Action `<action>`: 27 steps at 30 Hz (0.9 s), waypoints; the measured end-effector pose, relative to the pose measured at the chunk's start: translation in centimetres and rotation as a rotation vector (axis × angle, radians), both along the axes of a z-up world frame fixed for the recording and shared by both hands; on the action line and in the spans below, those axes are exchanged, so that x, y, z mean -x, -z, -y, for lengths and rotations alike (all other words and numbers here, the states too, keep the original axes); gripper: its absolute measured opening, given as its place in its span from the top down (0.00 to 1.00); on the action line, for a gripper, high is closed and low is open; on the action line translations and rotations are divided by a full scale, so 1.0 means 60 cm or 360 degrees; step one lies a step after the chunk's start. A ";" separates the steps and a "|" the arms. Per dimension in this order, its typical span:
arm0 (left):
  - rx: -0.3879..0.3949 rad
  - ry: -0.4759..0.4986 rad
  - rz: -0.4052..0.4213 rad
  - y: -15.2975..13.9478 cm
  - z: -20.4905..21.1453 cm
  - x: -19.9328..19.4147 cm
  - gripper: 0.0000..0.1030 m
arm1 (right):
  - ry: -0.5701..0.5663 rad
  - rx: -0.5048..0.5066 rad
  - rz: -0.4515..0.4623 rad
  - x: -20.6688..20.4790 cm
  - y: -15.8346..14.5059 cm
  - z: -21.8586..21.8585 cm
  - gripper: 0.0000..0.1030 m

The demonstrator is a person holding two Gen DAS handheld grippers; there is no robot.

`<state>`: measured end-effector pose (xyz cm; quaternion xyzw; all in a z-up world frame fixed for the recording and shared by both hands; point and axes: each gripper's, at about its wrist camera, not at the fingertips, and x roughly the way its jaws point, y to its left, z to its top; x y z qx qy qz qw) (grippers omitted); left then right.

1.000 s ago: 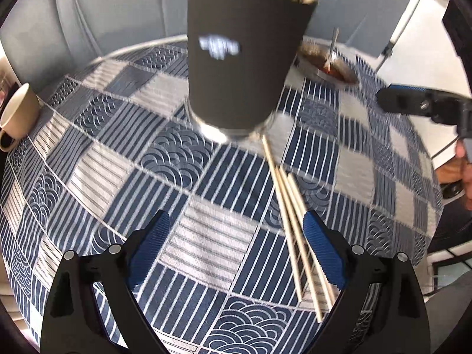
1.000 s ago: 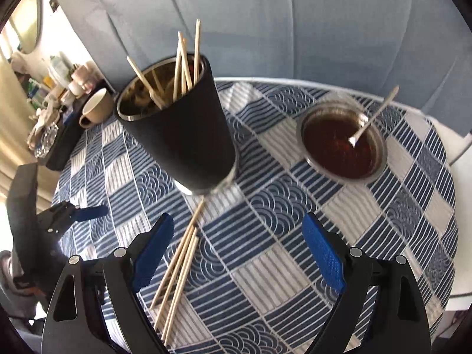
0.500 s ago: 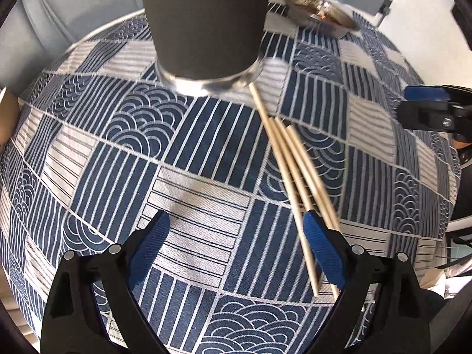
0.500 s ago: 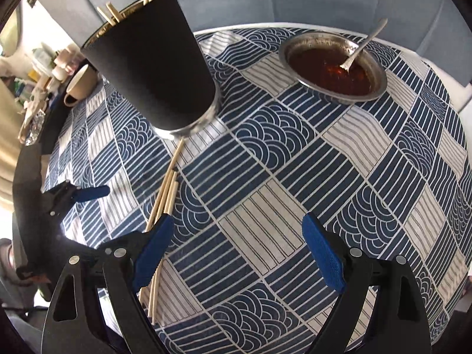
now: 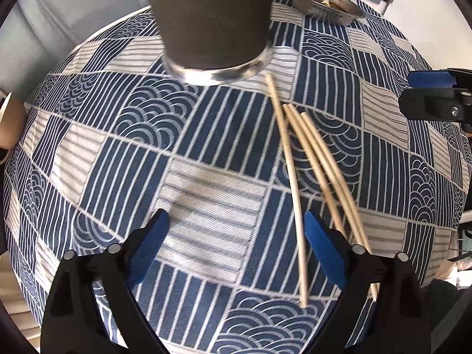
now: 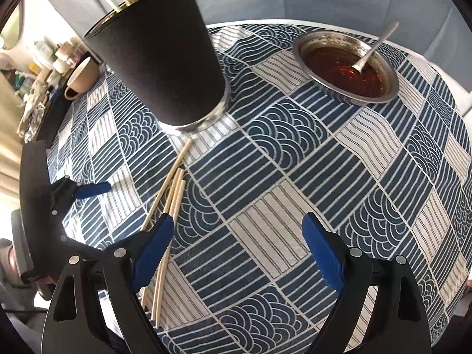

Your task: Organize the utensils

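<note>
Both grippers lower over four loose chopsticks (image 5: 298, 177), one cup (image 6: 159, 59); all jaws released, empty.

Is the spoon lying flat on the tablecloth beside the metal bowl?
No, the spoon stands inside the metal bowl, its head in the dark red sauce and its handle leaning on the rim.

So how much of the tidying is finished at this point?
Partly done: several wooden chopsticks already stand in the tall black cup. Nothing is in hand; the left gripper and right gripper both hang over the cloth with open, empty jaws. Left to do: the loose chopsticks lying on the blue patterned tablecloth.
</note>
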<state>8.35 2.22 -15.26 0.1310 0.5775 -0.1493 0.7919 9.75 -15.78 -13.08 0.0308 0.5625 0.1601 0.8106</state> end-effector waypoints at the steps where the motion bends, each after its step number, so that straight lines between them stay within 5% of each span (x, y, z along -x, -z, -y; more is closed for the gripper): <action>1: -0.0003 -0.0015 -0.0007 0.001 -0.007 0.000 0.17 | -0.0003 0.0020 -0.0007 -0.001 0.001 -0.007 0.18; 3: -0.0003 -0.0038 -0.0015 -0.002 -0.018 -0.001 0.23 | -0.0027 0.0056 -0.0055 -0.003 0.009 -0.023 0.23; 5: -0.0006 -0.0076 -0.0027 -0.005 -0.029 -0.003 0.31 | -0.0064 0.0068 -0.0115 -0.005 0.020 -0.039 0.43; 10: -0.0019 -0.0122 -0.0053 -0.011 -0.061 0.001 0.34 | -0.0086 0.0025 -0.0195 -0.005 0.039 -0.071 0.45; 27: -0.0025 -0.0118 -0.0051 -0.008 -0.079 0.008 0.29 | -0.0059 0.0309 -0.0170 -0.010 0.071 -0.141 0.46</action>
